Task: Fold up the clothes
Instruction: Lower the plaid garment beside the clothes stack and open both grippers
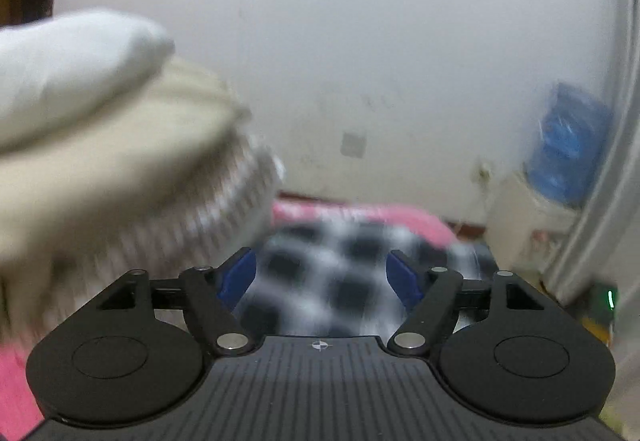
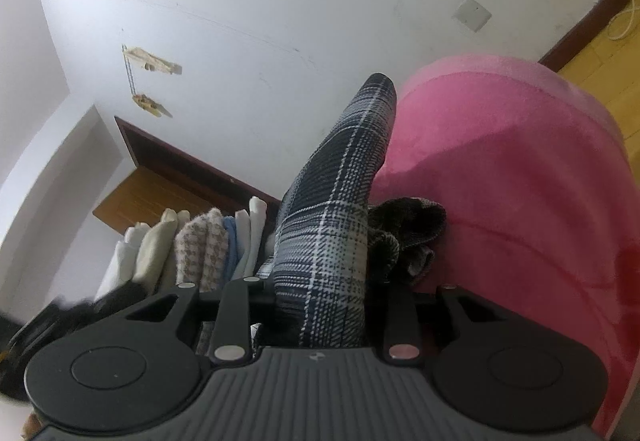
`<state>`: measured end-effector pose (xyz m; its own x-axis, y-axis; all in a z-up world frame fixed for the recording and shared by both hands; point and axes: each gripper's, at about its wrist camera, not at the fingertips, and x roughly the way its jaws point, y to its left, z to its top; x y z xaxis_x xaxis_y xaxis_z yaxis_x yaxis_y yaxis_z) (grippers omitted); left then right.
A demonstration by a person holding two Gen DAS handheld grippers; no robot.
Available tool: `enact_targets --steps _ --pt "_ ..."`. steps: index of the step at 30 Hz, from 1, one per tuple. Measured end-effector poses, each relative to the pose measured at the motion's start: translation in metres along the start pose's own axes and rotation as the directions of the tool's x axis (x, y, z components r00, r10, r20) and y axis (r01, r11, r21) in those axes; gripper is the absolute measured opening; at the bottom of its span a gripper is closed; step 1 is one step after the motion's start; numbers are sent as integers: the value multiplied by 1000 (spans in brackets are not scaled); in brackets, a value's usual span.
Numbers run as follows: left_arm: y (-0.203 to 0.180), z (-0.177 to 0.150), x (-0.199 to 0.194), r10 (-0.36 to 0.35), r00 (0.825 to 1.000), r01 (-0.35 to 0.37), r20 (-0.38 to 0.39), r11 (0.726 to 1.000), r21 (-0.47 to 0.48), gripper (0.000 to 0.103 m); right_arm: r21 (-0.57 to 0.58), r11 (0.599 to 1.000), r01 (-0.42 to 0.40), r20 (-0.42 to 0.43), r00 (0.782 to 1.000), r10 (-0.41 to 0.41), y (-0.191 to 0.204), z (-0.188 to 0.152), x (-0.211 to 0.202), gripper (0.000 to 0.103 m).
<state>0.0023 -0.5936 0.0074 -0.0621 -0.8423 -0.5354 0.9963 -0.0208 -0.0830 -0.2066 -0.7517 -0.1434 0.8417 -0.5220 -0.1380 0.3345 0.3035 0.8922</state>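
Pink bedcover (image 2: 520, 169), wall switch (image 2: 472, 14), blue bag (image 1: 568, 149).

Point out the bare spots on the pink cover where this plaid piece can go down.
Free: the pink cover to the right of the plaid garment and beyond the dark knit bundle, out to its rounded edge. Crowded: left of the plaid, where the row of folded clothes stands.

Left gripper (image 1: 323, 273), lower centre of the left wrist view: blue-padded fingers (image 1: 240, 275) spread wide apart, pressing on nothing, linkage arms splayed outward. Right gripper (image 2: 320, 305), lower centre of the right wrist view: jaws drawn partway together, closed against cloth standing between them, fingertips hidden.
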Motion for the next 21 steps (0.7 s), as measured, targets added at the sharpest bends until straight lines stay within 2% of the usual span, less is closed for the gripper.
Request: enact_targets --steps 5,6,7,10,12,13,15,17,18,20,21 --pt "-14 -37 25 67 992 -63 -105 997 45 70 -44 999 28 -58 998 -31 4 14 -19 46" --pt "-14 -40 24 72 993 -68 -96 997 46 70 -56 998 42 -57 997 -46 5 18 -26 52" --pt "-13 -44 23 76 993 -73 -85 996 46 70 -84 995 62 -31 997 -64 8 23 -37 56" --pt "-11 -46 15 69 997 -66 -47 996 65 70 -198 970 138 75 989 -126 22 41 -65 56" --pt "-10 -48 10 59 998 -57 -28 995 81 70 -281 949 141 109 988 -114 38 51 -67 55" --pt "-10 -49 12 52 998 -48 -36 994 102 70 -331 936 120 88 992 -95 49 55 -60 52" --pt "-8 -55 15 51 997 -42 -63 990 131 70 -453 890 50 -32 997 -72 74 58 -27 50" --pt "-6 -58 21 47 996 -38 -79 992 120 71 -544 839 -3 -155 983 -96 92 55 21 47" --pt "-4 -59 23 39 996 -30 -84 994 104 71 -528 849 3 -208 969 -133 89 58 45 47" --pt "1 -60 26 19 995 -13 -93 998 68 72 -462 886 34 -321 925 -203 79 65 90 43" --pt "4 -58 26 10 995 -5 -97 999 54 72 -436 897 76 -341 908 -243 71 70 104 34"
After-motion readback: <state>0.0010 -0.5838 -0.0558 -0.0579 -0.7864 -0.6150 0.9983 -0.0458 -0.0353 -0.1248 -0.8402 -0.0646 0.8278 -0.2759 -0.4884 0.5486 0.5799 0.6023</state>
